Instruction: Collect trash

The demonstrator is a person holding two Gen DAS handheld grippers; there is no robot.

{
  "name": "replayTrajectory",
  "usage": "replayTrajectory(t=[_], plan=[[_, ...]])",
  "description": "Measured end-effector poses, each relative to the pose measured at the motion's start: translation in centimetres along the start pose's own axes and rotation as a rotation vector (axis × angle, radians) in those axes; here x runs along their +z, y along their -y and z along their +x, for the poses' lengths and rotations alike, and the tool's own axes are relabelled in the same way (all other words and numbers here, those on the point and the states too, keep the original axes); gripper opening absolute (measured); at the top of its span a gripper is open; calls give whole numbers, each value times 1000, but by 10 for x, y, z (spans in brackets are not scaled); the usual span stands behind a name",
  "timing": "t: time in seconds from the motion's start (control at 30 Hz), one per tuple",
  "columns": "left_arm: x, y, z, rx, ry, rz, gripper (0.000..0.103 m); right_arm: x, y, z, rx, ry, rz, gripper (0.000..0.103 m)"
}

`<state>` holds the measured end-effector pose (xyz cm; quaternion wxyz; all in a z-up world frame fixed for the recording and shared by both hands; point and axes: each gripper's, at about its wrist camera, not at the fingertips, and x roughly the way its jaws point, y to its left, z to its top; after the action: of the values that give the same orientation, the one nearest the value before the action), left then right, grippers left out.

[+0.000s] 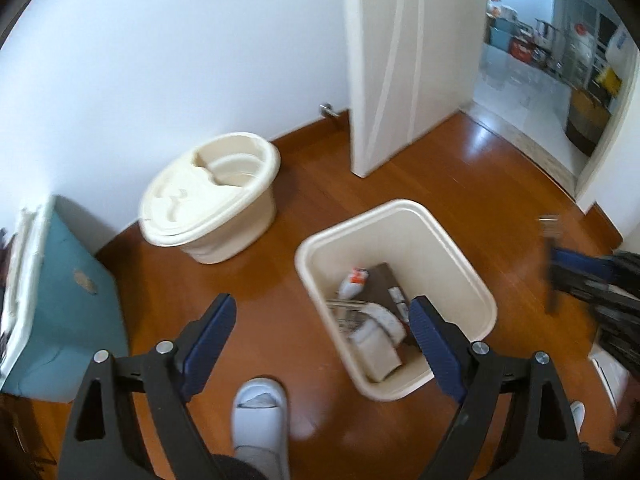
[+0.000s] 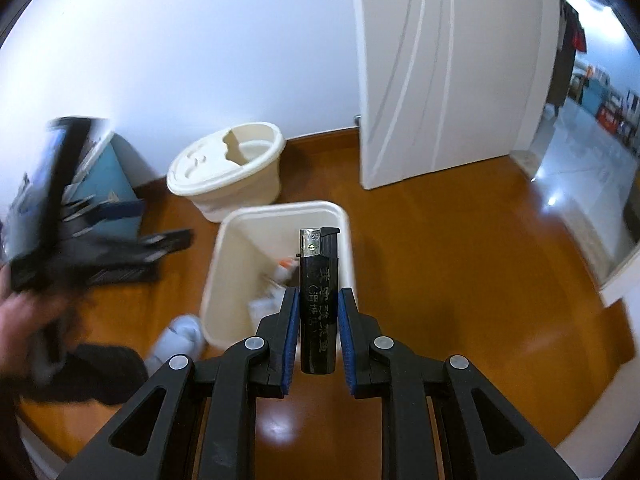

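A cream rectangular trash bin (image 1: 456,256) stands on the wooden floor with several pieces of trash (image 1: 372,320) inside. My left gripper (image 1: 322,316) is open and empty above the bin's left rim. My right gripper (image 2: 319,300) is shut on a black lighter (image 2: 318,300), held upright over the bin (image 2: 240,248). The right gripper shows blurred at the right edge of the left wrist view (image 1: 580,276). The left gripper shows blurred at the left of the right wrist view (image 2: 80,232).
A cream round bin (image 1: 212,200) with a partial lid stands by the white wall. A teal box (image 1: 64,300) sits at left. A white door (image 1: 404,60) stands open to a tiled room. A white slipper (image 1: 260,416) is on the floor.
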<state>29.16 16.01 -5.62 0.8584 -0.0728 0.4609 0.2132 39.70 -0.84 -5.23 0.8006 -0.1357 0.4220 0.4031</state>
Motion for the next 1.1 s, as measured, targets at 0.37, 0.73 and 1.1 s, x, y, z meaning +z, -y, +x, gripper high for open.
replayTrajectory(t=[0.37,0.73,1.1], plan=[[-15,-54,-42,6,2,-116,89,17,-58,153,-107,-247,12,42],[-32,-35,-122,19,114,-49,89,16,-49,28,-204,-39,78,100],[-124,-26,-254,-10,162,15,89,-117,-106,-213,-219,9,167,103]])
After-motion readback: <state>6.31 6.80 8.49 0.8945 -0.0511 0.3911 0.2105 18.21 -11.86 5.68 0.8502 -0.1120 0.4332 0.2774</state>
